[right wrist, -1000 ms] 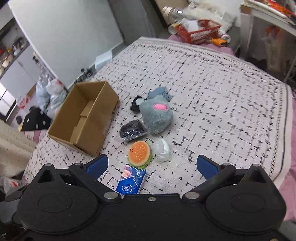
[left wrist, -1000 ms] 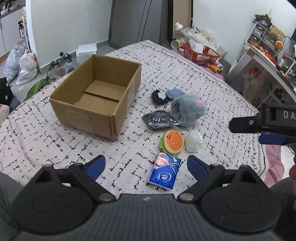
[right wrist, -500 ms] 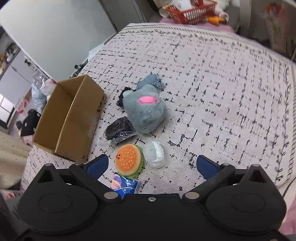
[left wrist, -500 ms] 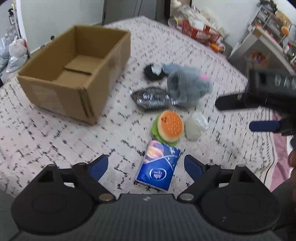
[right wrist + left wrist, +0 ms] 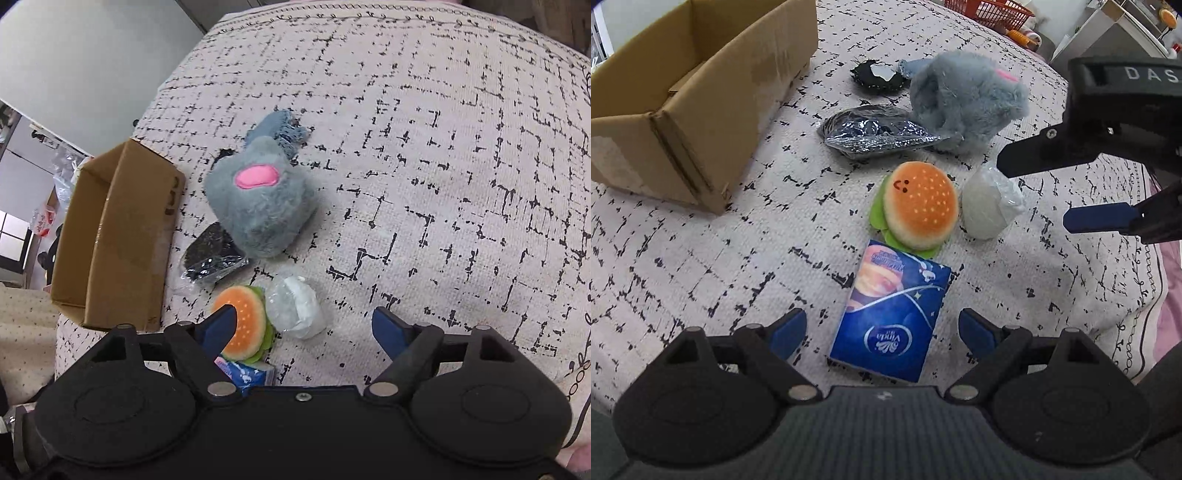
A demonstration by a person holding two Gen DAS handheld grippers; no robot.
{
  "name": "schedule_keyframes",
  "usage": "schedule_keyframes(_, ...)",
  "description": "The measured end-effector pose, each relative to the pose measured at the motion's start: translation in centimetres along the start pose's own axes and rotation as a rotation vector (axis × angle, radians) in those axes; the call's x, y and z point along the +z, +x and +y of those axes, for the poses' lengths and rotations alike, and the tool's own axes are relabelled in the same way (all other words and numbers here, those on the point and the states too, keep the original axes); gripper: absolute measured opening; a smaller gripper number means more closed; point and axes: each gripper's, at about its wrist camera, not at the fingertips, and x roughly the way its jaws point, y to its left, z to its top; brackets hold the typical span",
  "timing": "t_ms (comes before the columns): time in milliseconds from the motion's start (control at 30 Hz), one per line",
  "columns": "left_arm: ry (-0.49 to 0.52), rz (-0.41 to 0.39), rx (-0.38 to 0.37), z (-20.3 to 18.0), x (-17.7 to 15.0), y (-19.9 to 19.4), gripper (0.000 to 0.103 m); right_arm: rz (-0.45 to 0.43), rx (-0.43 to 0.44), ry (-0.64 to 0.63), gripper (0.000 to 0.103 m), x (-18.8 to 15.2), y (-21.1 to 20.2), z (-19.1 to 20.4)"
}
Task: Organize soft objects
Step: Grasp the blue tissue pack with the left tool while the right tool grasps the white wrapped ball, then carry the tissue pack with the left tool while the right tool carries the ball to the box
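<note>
Soft things lie on a patterned bed cover: a blue tissue pack (image 5: 894, 310), a plush burger (image 5: 918, 206), a white wrapped bundle (image 5: 990, 206), a black item in clear wrap (image 5: 875, 133), a grey plush with a pink patch (image 5: 967, 103), a small black piece (image 5: 879, 75). An open cardboard box (image 5: 683, 92) stands to the left. My left gripper (image 5: 882, 330) is open, its fingers either side of the tissue pack. My right gripper (image 5: 304, 326) is open just above the white bundle (image 5: 295, 308) and burger (image 5: 243, 325); it shows at the right in the left wrist view (image 5: 1045, 192).
A blue-grey cloth (image 5: 277, 129) lies behind the grey plush (image 5: 258, 206). The box (image 5: 110, 240) sits near the bed's left edge. A red basket (image 5: 993, 13) stands at the far end. The bed's right edge (image 5: 1152, 280) is close by.
Both grippers have moved forward and down toward the pile. The left one now straddles the tissue pack; the right one is over the white bundle. Nothing has been picked up.
</note>
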Motion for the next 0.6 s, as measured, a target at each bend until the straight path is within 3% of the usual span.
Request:
schedule_keyframes(33, -0.003, -0.002, 0.003, 0.0, 0.1, 0.1, 0.087, 0.005, 0.0, 0.001, 0.08, 0.1, 0.2, 0.0)
schedule_keyframes(133, -0.006, -0.009, 0.021, 0.1, 0.4, 0.3, 0.07, 0.015, -0.007, -0.005, 0.076, 0.3, 1.0, 0.0)
schedule_keyframes(200, -0.016, -0.012, 0.024, 0.4, 0.9, 0.4, 0.053, 0.028, -0.006, -0.007, 0.071, 0.4, 1.6, 0.0)
schedule_keyframes(500, -0.076, -0.032, 0.023, 1.3, 1.3, -0.8, 0.051, 0.052, 0.012, 0.019, 0.046, 0.4, 2.6, -0.5)
schedule_keyframes(567, -0.079, -0.045, 0.028, 1.3, 1.3, -1.3, 0.051, 0.048, 0.002, 0.011, 0.032, 0.4, 2.6, -0.5)
schedule_keyframes(600, -0.079, -0.053, 0.031, 1.3, 1.2, -1.7, 0.051, 0.05, -0.005, 0.009, 0.031, 0.4, 2.7, -0.5)
